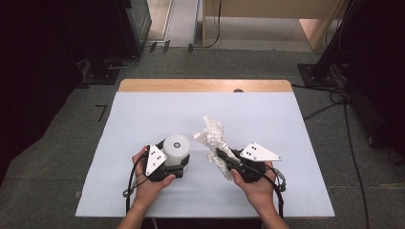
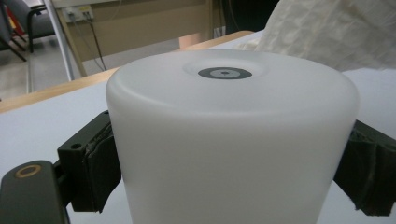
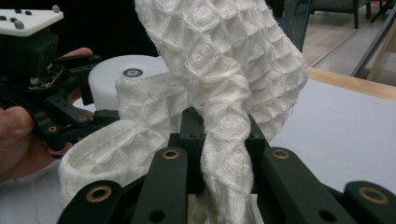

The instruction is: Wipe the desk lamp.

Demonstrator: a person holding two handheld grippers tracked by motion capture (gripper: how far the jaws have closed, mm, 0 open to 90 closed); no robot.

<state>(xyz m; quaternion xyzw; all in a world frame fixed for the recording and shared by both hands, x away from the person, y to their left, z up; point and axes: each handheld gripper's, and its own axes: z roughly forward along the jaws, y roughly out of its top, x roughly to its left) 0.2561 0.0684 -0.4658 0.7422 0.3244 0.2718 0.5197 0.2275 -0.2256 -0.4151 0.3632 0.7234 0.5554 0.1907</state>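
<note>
White waffle-weave cloth [image 1: 213, 138], bunched and partly lifted off the desk [image 1: 143, 114], is pinched between the nearly closed jaws of the right gripper [image 1: 224, 156]; in the right gripper view a twisted strand of the cloth [image 3: 224, 135] runs down between the two jaws while the rest billows above and to the side; the left gripper [image 1: 177, 164] has its jaws spread wide around a white, matt cylinder [image 1: 176, 149], a closed lamp-like body with a small dark ring at the centre of its top; in the left gripper view the padded jaws press on both flanks of the cylinder [image 2: 233, 140], which stands upright near the front middle of the desk, just left of the cloth; the step in hand appears to be bringing cloth to cylinder, probably to wipe or cover it; the next move calls for steadying the cylinder and carrying the cloth leftward onto its top; no open container is visible, and the cylinder's interior cannot be seen.
</note>
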